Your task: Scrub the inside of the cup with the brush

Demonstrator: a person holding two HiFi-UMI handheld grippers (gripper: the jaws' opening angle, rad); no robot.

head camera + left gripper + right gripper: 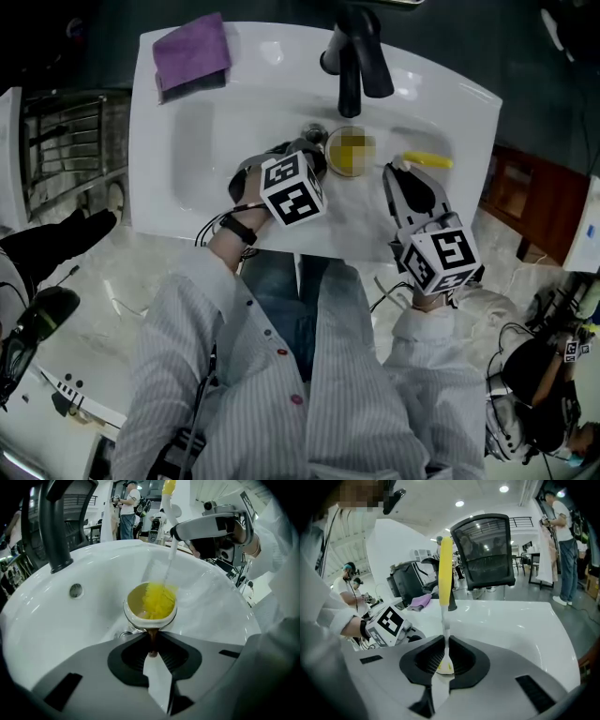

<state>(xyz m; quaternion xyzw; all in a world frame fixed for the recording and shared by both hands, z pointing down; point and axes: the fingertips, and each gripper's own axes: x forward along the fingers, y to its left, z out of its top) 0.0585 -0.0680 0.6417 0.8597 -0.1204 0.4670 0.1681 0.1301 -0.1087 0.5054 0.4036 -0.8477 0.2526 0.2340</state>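
A cup [350, 153] with a yellowish inside hangs over the white sink [187, 159], just below the faucet. My left gripper [319, 161] is shut on the cup's brown handle [153, 639], and the cup's mouth [140, 605] faces its camera. The brush's yellow bristles [158, 599] sit inside the cup. Its white stem [170, 557] rises to my right gripper [175, 531], which is shut on it. In the right gripper view the stem [446, 630] stands between the jaws of my right gripper [445, 660] and the yellow handle [446, 571] sticks up. The handle [427, 159] shows right of the cup.
A black faucet [356, 52] stands at the basin's back edge, close above the cup. A purple cloth [192, 52] lies on the sink's far left corner. The drain [314, 131] is beside the cup. People and a black chair [485, 550] are beyond the sink.
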